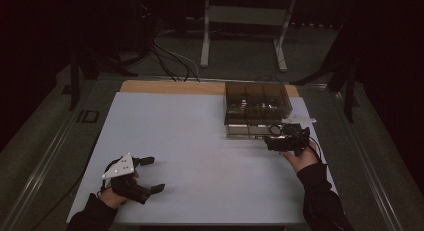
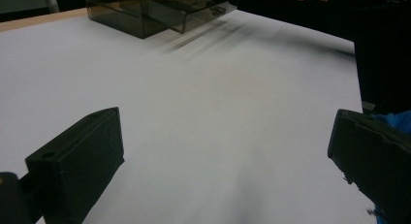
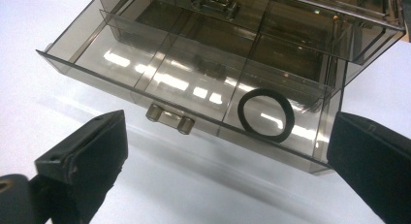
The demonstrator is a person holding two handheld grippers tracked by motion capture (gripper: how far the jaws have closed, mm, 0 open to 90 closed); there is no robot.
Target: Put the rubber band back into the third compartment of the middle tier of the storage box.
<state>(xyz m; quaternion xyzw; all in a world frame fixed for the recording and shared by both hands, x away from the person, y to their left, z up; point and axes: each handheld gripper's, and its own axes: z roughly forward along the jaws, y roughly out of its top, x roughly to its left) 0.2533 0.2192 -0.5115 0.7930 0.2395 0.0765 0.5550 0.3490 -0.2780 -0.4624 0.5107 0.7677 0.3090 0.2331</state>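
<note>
A smoky clear-plastic drawer box [image 1: 256, 103] stands at the far right of the white table [image 1: 200, 161], and its bottom drawer [image 3: 184, 95] is pulled out toward the person. In that drawer's right-hand compartment lies a black ring [image 3: 265, 114] — flat on the drawer floor, touching neither jaw. The right gripper [image 1: 285, 141] hovers just in front of the open drawer, jaws spread wide with nothing between them; in the right gripper view the drawer's small handle [image 3: 169, 118] sits between the two black jaws, a little beyond them. The left gripper [image 1: 145, 175] rests low over the near left of the table, well apart from the box — its jaws also stand wide apart and empty, only bare tabletop between them.
</note>
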